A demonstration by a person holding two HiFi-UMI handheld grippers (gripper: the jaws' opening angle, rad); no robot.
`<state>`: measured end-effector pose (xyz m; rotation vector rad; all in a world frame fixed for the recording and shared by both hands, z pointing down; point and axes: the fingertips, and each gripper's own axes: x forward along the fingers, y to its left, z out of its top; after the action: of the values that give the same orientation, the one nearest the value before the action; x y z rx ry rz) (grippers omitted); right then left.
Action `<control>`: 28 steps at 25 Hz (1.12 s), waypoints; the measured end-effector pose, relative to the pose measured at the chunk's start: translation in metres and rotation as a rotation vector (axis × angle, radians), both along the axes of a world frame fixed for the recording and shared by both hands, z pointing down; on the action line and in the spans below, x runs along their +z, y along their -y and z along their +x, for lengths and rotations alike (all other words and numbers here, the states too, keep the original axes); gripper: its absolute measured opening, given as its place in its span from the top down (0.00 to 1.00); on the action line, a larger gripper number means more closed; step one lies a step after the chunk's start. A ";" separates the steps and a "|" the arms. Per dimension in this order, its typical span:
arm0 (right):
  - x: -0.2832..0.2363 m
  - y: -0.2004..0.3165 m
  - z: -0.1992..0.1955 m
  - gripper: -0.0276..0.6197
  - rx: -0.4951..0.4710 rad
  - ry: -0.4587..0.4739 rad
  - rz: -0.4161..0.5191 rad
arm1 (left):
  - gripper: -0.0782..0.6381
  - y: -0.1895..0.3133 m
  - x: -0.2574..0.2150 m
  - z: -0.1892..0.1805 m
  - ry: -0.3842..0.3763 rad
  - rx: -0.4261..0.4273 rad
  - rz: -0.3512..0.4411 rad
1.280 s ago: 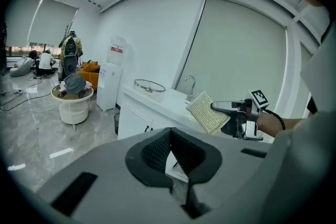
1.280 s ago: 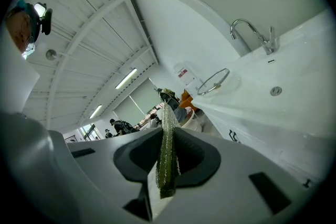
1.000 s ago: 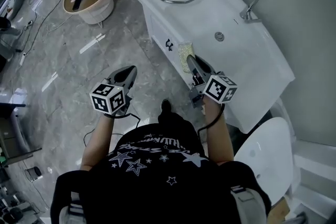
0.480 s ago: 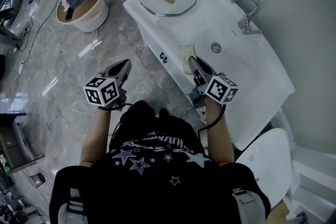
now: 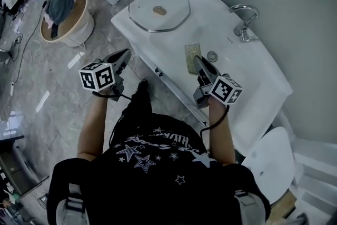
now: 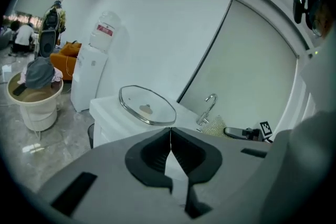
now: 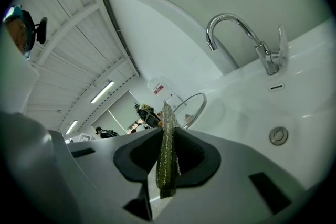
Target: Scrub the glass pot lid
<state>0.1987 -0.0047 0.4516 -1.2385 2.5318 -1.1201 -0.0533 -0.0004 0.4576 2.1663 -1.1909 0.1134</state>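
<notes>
Glass pot lid (image 5: 159, 8) lies flat on the left end of the white sink counter (image 5: 253, 87), well apart from both grippers. Sweeping left to right in the head view: laundry basket (image 5: 67, 14) on the floor, left gripper (image 5: 125, 55) held over the floor short of the counter edge, then the lid, scrub pad (image 5: 192, 56), right gripper (image 5: 197, 62), drain (image 5: 212, 56), faucet (image 5: 243, 21). Left gripper view shows its jaws pressed together with nothing between them, which the head view can't confirm. It also picks up a water dispenser (image 6: 92, 73) behind the basket (image 6: 32, 99), and sees the lid (image 6: 147, 106) from low and side-on, faucet (image 6: 208, 108) to its right, and the right gripper (image 6: 247, 134) with the pad (image 6: 214, 126) at far right. Right gripper view shows its jaws pinching the pad (image 7: 168, 157) on edge, with the pad poking out past the tips. The lid (image 7: 191, 107) is only a sliver there behind the pad, while drain (image 7: 279, 135) and faucet (image 7: 241, 34) are big. Lid outline is a rounded octagon, about as wide as long, so there is no real long axis. A brownish knob sits dead centre; whether it faces up or down, can't tell. The pad's long axis runs in line with the right gripper, pointing toward the back of the counter.
</notes>
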 end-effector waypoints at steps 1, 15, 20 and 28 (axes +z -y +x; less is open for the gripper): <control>-0.003 0.009 -0.003 0.85 0.009 -0.007 0.004 | 0.88 0.013 -0.001 -0.003 -0.020 0.012 -0.008; -0.019 0.133 -0.055 0.85 0.145 -0.072 0.011 | 0.68 0.169 0.039 -0.058 -0.251 0.127 -0.293; -0.021 0.162 -0.072 0.85 0.163 -0.093 0.019 | 0.61 0.196 0.060 -0.065 -0.324 0.155 -0.404; -0.021 0.201 -0.091 0.85 0.173 -0.162 0.034 | 0.58 0.226 0.079 -0.067 -0.410 0.186 -0.508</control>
<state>0.1075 -0.2059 0.4305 -1.5634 2.4828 -0.9719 -0.1201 -0.2269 0.5361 1.7339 -0.6414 0.0412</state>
